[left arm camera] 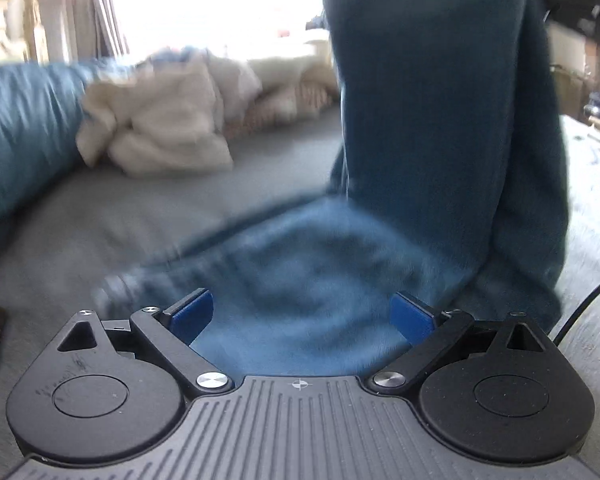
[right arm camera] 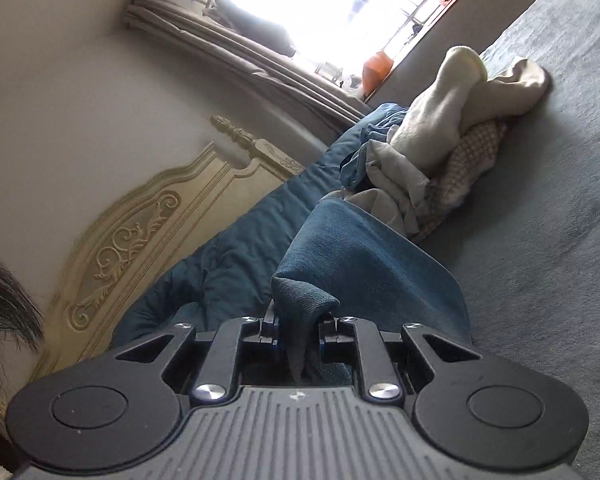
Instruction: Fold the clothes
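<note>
A dark teal garment [left arm camera: 428,128] hangs down from above at the right of the left wrist view, its lower part spread blurred on the grey bed [left arm camera: 148,216]. My left gripper [left arm camera: 302,314] is open just above that lower cloth, empty. My right gripper [right arm camera: 298,330] is shut on a bunched edge of the same teal garment [right arm camera: 364,264], lifted above the bed and tilted.
A pile of cream and beige clothes [left arm camera: 160,124] lies on the bed toward the window and also shows in the right wrist view [right arm camera: 452,128]. A teal duvet [left arm camera: 16,128] runs along the left. A carved cream headboard [right arm camera: 140,236] stands against the wall. A black cable [left arm camera: 584,300] crosses at right.
</note>
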A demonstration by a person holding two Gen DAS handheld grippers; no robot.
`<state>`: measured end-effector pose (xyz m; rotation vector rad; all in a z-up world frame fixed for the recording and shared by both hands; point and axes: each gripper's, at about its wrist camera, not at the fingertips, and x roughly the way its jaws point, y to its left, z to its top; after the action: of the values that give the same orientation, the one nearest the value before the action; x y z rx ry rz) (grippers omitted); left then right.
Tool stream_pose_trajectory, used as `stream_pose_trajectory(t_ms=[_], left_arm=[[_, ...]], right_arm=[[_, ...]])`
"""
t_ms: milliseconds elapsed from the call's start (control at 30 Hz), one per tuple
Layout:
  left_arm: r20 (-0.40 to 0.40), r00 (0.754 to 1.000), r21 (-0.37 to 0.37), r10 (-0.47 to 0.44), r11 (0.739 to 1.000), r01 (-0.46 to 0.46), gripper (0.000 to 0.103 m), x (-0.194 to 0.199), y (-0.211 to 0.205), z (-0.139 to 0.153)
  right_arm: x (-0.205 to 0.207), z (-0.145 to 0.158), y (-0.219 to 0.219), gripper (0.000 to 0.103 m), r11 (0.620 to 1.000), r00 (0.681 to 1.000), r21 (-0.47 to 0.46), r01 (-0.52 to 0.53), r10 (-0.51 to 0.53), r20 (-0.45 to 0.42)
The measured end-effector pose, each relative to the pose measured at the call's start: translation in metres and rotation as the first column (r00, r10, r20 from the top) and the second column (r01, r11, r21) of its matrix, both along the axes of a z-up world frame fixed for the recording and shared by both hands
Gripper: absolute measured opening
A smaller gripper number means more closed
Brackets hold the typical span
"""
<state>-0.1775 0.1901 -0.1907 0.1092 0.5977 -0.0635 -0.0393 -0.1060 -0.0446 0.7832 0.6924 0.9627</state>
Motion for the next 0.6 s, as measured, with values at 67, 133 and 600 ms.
stream_pose_trajectory(t_ms=[67,133,600], left_arm=[[0.035,0.999,0.028,-0.024,0.999,0.023,0.097,0.009,-0.001,0.010],[0.069,0.996,0.057,-0.048,0.997,0.044,0.098,0.018,-0.003,0.019],[-0.111,0.986,-0.148,0.122,0.979,-0.137,0.095,0.078,0.033,0.011]], right_arm=[[-0.002,-0.002,-0.001,0.018,1.000,1.000,0.001,0.000,0.000,-0.003],[-0.004,-0.003,-0.001,0.018,1.000,1.000,0.009,-0.005,0.005,-0.005],[-0.021,-0.012,0.031,0.018,0.994,0.994,-0.003,-0.108,0.108,-0.004]])
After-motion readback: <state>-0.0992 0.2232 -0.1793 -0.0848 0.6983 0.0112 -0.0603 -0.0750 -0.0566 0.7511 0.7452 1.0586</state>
